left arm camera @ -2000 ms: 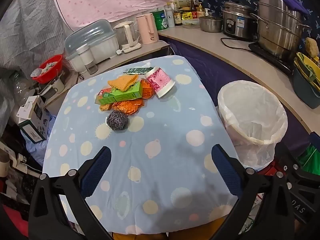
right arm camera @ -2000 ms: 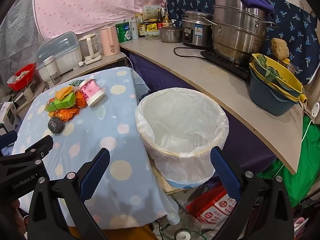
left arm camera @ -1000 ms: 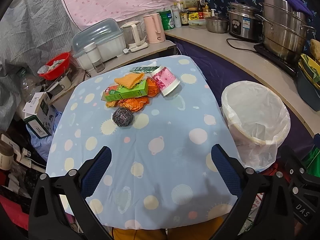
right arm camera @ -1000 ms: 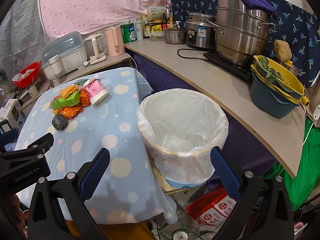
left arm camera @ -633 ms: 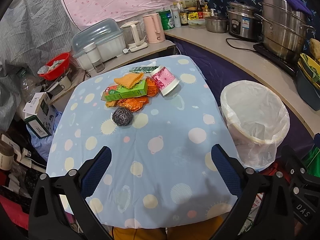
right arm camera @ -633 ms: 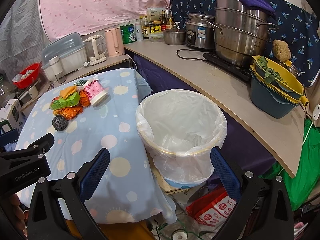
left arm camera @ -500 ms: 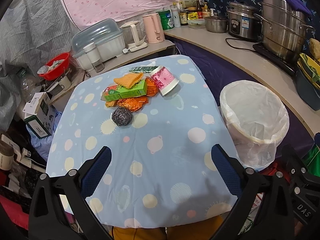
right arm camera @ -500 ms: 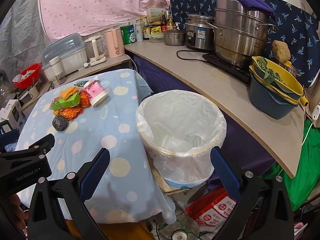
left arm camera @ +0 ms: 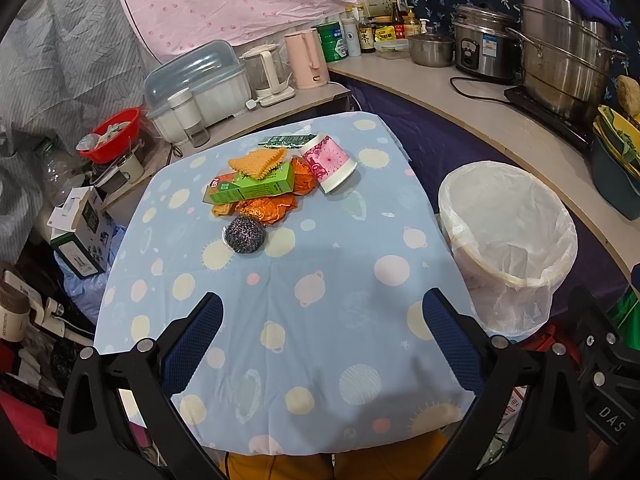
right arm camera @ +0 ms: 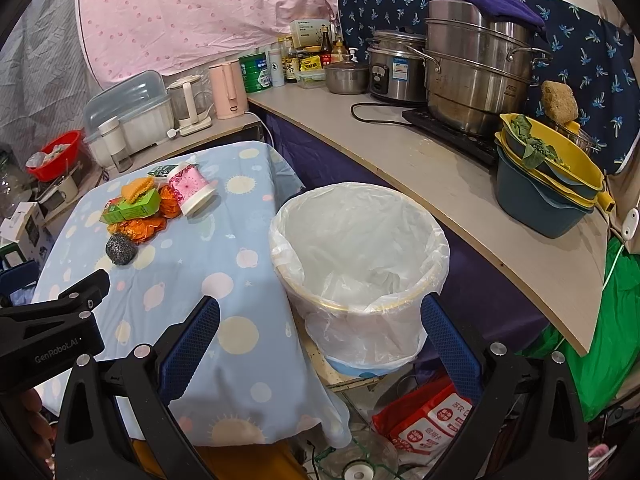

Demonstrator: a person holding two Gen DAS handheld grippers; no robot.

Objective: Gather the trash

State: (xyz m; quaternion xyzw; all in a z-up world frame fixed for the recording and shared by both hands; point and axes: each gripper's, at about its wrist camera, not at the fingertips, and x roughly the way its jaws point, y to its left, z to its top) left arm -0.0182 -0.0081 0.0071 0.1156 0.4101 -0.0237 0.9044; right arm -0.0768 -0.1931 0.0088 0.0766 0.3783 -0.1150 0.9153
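We are at the start: both the left hand-held gripper (left arm camera: 320, 336) and right hand-held gripper (right arm camera: 320, 334) gape wide, empty. The trash pile (left arm camera: 276, 184) sits toward the counter's far edge; the white-lined bin (right arm camera: 358, 256) stands beside its right edge. Next, reach the steel scouring ball (left arm camera: 244, 235).

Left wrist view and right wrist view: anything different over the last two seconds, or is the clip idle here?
Nearly idle. Both cameras drifted slightly, so the scene sits a little differently in view. Nothing was gripped or released: the left gripper and right gripper stayed open and empty. The steel scrubber, green box, pink cup and lined bin kept their places.
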